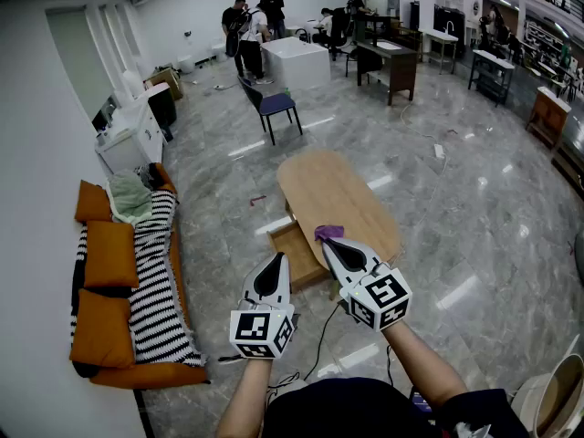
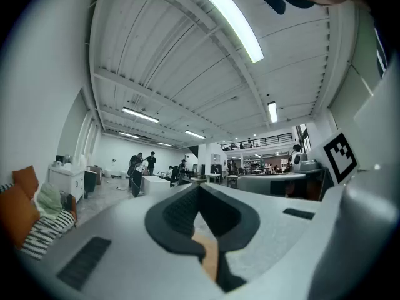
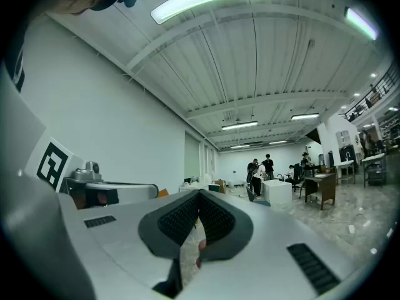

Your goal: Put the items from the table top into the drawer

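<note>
Cloth (image 1: 328,233) or something like it, small, purple and crumpled, lies on the near end of the oval light-wood desk (image 1: 333,185), right at the desk's edge. Its long axis looks crosswise, though it is too small to be sure. The right gripper (image 1: 327,242) holds its closed, empty fingers level just short of it, so this hand is nearer. The left gripper (image 1: 277,256), fingers also closed on nothing, hovers over the open wooden drawer (image 1: 297,249) pulled out at the desk's near left side. Glossy grey stone floor (image 1: 456,208) surrounds the desk.

Left gripper (image 1: 272,273) and right gripper (image 1: 345,254) are held level side by side; both pairs of jaws are closed with nothing between them.
</note>
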